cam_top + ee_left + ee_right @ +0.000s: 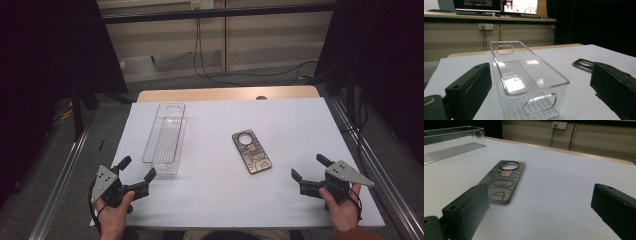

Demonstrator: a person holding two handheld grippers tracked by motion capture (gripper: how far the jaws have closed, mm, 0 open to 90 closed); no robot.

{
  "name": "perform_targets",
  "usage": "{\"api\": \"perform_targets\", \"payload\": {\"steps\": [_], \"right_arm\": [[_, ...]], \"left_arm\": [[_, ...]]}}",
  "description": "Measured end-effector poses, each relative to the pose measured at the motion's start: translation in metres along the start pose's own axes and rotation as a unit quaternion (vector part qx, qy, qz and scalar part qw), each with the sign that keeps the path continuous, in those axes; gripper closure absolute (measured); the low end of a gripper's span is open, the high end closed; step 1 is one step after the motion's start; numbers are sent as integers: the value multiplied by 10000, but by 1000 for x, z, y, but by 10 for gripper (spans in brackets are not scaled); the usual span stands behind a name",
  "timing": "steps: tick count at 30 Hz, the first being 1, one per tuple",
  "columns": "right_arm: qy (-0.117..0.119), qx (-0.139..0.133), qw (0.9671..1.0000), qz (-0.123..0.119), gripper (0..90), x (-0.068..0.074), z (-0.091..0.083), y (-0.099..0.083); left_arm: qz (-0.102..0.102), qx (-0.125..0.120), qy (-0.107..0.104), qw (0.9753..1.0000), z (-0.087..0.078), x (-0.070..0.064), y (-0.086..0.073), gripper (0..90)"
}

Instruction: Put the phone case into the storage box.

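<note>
A clear plastic bin stands lengthwise on the left half of the white table, with oval handle holes in its ends. A grey phone case with cartoon drawings and a round camera ring lies flat to its right. My left gripper is open near the table's front left, just short of the bin's near end. At the front right my right gripper is open too, nothing between its jaws. It points at the phone case, a short way behind it.
A wooden strip edges the table's far side. Metal rails run along both sides of the table. Cables lie on the floor beyond, under a wall socket. Monitors stand on a far desk.
</note>
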State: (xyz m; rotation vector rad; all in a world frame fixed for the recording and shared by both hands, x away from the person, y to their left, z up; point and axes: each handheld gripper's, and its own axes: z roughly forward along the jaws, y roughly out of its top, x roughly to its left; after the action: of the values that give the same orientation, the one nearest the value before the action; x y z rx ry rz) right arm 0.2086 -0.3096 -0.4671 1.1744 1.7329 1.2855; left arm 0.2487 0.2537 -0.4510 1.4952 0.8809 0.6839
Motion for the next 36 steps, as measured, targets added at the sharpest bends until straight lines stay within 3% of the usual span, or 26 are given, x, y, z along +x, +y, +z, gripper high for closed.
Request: {"api": "perform_targets", "payload": {"steps": [8,13,21,26,33,36], "right_arm": [[86,98,9999,17,15,-2,-2,-1],[111,149,9998,103,15,-2,-1,-1],[232,358,9990,148,19,-1,2,-1],[357,472,9982,77,13,2,3,-1],[357,563,9978,56,6,7,8,0],[463,649,9968,21,13,9,10,0]], "left_arm": [[23,14,-23,10000,2,0,1,38],[23,17,94,10000,0,1,0,38],[-99,-31,117,9999,-3,1,0,37],[-105,-37,-38,9999,-2,1,0,37],[-79,-31,-45,10000,-4,3,0,37],[-50,-47,-28,10000,-5,2,0,37]]}}
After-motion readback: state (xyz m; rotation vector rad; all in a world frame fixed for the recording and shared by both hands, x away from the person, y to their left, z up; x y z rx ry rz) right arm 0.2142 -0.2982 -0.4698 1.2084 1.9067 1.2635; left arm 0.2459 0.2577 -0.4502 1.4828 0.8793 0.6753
